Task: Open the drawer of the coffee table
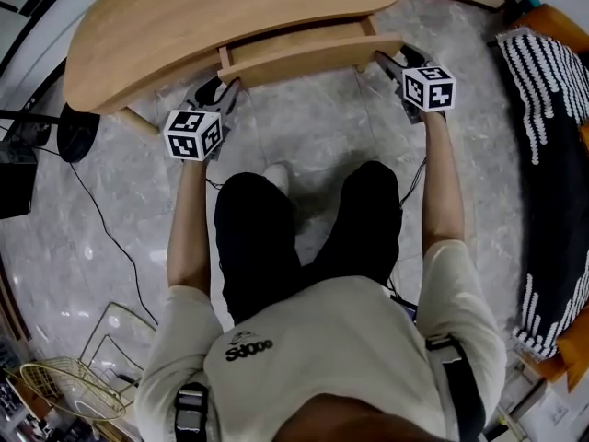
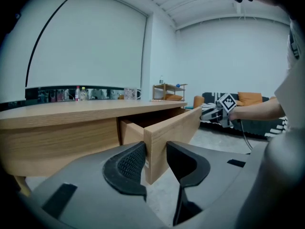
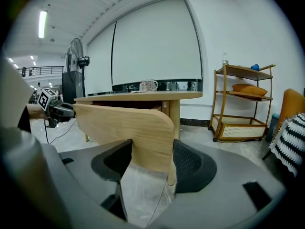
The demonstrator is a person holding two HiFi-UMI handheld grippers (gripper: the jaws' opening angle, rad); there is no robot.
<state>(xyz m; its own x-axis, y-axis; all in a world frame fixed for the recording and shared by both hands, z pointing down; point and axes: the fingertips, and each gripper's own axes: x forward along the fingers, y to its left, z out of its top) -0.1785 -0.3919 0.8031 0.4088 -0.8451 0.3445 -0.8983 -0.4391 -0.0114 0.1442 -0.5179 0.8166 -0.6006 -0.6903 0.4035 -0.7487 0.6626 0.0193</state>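
The light wooden coffee table stands in front of me, its drawer partly pulled out. The drawer front juts past the tabletop edge. My left gripper sits at the front's left end. In the left gripper view, the left gripper has that end of the drawer front between its pads, which rest against both faces. My right gripper holds the right end. In the right gripper view, the right gripper is shut on the rounded corner of the drawer front.
My knees are just below the drawer in the head view. A black fan stands at the left with cables on the floor. A sofa with a striped blanket is at the right, and a rattan shelf stands beyond the table. A cup sits on the tabletop.
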